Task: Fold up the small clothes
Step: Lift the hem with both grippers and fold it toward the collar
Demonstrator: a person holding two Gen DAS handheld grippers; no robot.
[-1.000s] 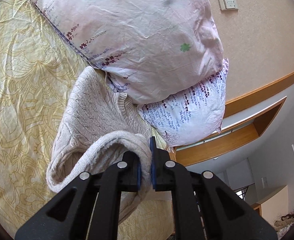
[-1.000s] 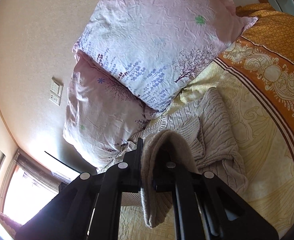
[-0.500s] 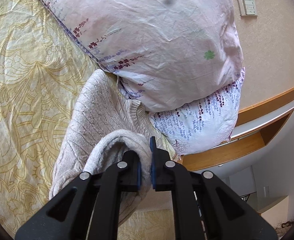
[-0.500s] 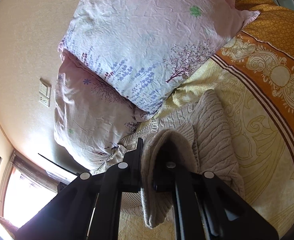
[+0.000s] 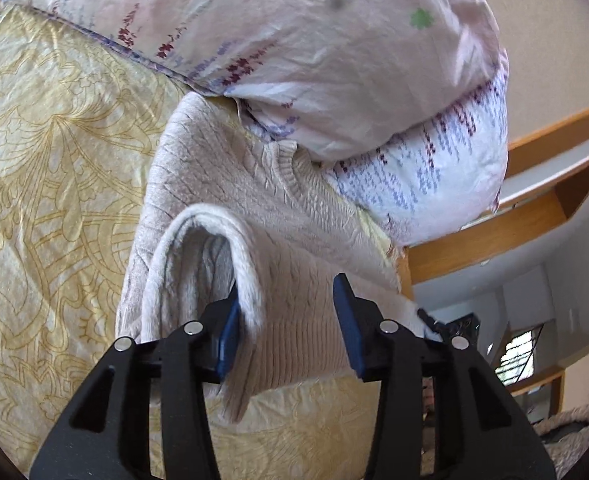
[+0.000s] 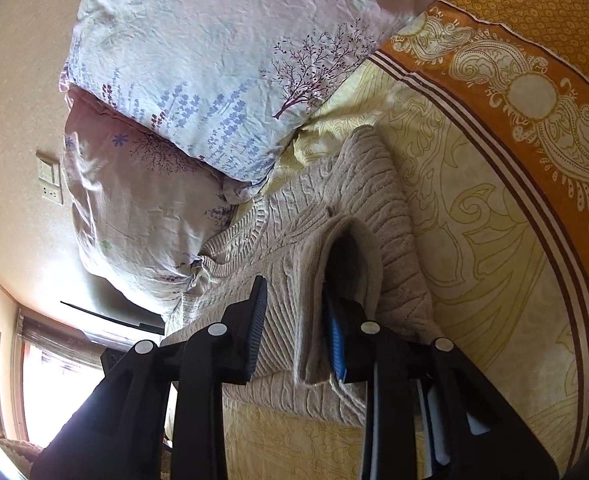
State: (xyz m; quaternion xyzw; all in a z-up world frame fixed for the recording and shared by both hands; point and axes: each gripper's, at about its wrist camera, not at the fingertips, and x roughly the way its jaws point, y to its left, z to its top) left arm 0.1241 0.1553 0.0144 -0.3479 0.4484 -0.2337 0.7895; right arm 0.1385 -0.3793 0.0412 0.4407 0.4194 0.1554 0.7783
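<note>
A beige cable-knit sweater (image 5: pixel 230 184) lies on the yellow patterned bedspread (image 5: pixel 46 152), its neck end against the pillows. It also shows in the right wrist view (image 6: pixel 334 200). My left gripper (image 5: pixel 288 320) is open, with a folded edge of the sweater draped over its left finger. My right gripper (image 6: pixel 298 328) is open too, with a fold of sweater hanging over its right finger. The knit between each pair of jaws is loose, not pinched.
Two floral pillows (image 5: pixel 294 40) are stacked against the wall at the head of the bed; in the right wrist view they fill the upper left (image 6: pixel 214 60). An orange patterned blanket (image 6: pixel 534 60) lies to the right. A wooden frame (image 5: pixel 514 220) and a wall switch (image 6: pixel 50 184) are nearby.
Both grippers have opened and let go of the sweater fold, which now rests loosely over one finger of each. Both have moved closer to the bed and the pillows.
</note>
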